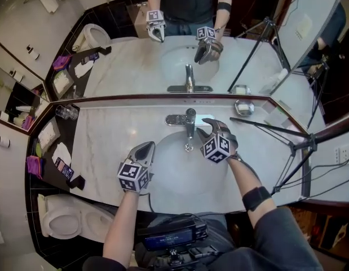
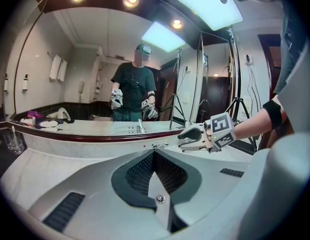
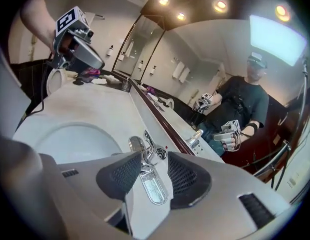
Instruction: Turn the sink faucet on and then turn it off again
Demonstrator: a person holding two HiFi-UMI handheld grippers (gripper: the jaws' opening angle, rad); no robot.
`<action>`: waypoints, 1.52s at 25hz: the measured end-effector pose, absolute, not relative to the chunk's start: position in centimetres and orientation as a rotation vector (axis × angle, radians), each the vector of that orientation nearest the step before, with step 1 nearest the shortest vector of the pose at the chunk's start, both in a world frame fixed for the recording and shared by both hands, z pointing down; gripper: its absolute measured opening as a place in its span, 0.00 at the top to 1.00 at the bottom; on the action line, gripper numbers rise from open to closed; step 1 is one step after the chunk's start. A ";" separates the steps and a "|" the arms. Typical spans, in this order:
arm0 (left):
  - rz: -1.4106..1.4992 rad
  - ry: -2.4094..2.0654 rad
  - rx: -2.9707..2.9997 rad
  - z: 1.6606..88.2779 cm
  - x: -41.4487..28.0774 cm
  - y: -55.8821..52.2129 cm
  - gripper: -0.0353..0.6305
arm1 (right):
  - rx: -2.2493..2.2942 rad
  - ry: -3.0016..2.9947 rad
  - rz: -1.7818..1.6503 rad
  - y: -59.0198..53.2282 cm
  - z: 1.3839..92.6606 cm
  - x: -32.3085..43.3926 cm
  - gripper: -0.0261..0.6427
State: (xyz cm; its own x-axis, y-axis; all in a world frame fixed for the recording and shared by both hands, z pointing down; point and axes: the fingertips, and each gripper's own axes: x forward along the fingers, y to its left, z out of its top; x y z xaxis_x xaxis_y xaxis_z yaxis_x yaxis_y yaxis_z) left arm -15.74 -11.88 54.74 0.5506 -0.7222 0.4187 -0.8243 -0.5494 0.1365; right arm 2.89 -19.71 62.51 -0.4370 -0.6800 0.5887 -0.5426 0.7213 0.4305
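A chrome faucet (image 1: 189, 121) stands at the back of the white oval basin (image 1: 163, 176) in the marble counter. My right gripper (image 1: 210, 126) is just right of the faucet. In the right gripper view its jaws stand open on either side of the faucet's flat chrome lever (image 3: 153, 185), and the pads do not press on it. My left gripper (image 1: 145, 150) hovers over the basin's left rim, shut and empty. In the left gripper view its pads (image 2: 139, 171) meet, and the right gripper (image 2: 194, 137) shows ahead by the mirror.
A wide mirror (image 1: 135, 66) runs along the counter's back edge. Glass tumblers (image 1: 66, 112) stand at the far left and a chrome dish (image 1: 244, 106) at the right. A tripod (image 1: 298, 145) leans over the counter's right end. A toilet (image 1: 64, 222) sits at lower left.
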 end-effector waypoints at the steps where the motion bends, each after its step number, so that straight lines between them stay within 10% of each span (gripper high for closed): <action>1: 0.456 -1.277 2.471 54.7 -15.9 -12.0 0.95 | 0.900 -2.135 -0.249 -20.1 62.8 2.5 0.68; 38: 0.504 -1.297 2.409 56.9 -17.3 -12.5 0.95 | 0.627 -1.931 -0.823 -23.1 67.2 -2.7 0.84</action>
State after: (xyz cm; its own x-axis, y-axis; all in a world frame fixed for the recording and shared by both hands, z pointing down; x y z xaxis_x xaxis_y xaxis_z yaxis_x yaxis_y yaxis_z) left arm -17.28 -12.50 56.91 0.5156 -0.7181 0.4675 -0.8454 -0.5152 0.1410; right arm -2.66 -23.06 67.18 -0.4513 -0.7046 0.5476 -0.0929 0.6474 0.7564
